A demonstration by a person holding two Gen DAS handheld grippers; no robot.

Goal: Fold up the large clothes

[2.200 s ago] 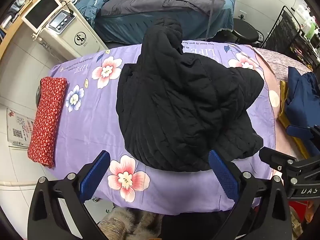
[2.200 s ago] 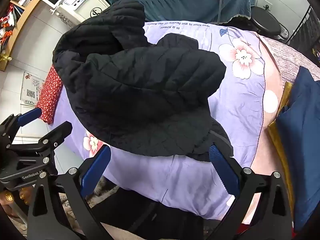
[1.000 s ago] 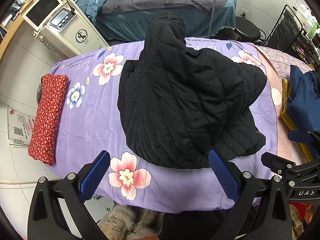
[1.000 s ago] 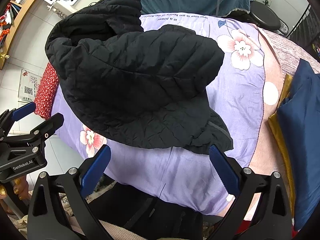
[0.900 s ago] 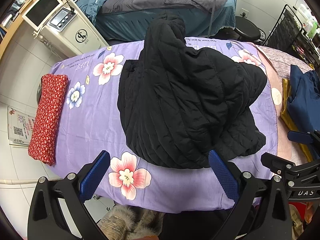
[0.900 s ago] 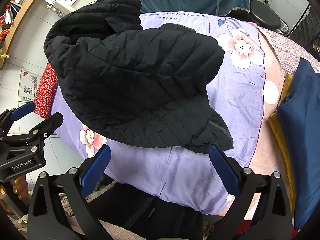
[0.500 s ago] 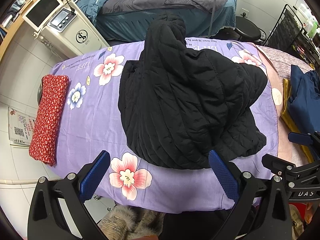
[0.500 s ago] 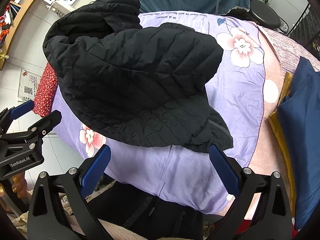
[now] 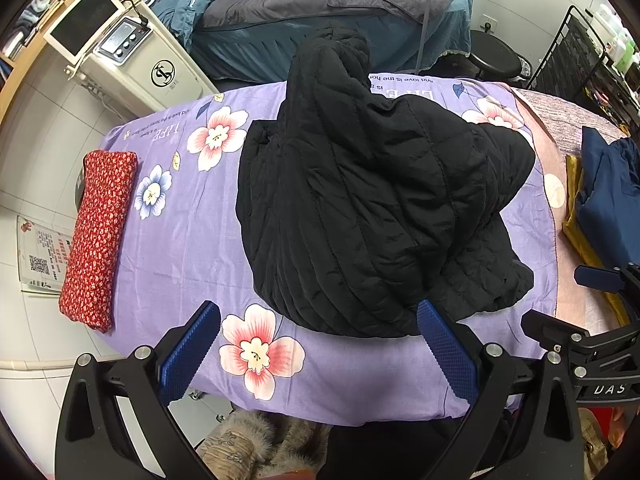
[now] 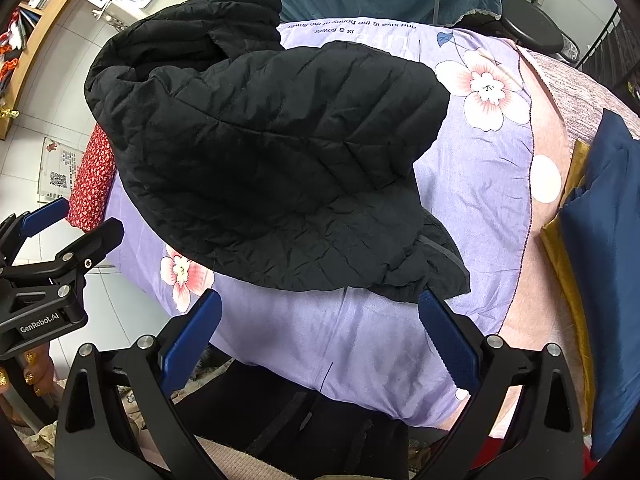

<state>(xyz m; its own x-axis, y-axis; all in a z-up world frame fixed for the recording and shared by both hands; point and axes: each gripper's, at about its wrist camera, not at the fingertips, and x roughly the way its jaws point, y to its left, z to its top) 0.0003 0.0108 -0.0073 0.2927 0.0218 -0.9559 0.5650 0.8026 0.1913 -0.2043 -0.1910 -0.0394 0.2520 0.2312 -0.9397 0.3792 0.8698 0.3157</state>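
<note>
Purple floral sheet (image 9: 188, 232) is covering the bed, and a black quilted jacket (image 9: 360, 200) is lying bunched across its middle, reaching from the far edge almost to the near edge. Folded navy cloth (image 9: 608, 196) is sitting at the bed's right edge, a red patterned pillow (image 9: 98, 232) along the left edge. My left gripper (image 9: 318, 344) and right gripper (image 10: 320, 328) are hovering at the near edge, fingers spread wide, gripping nothing.
</note>
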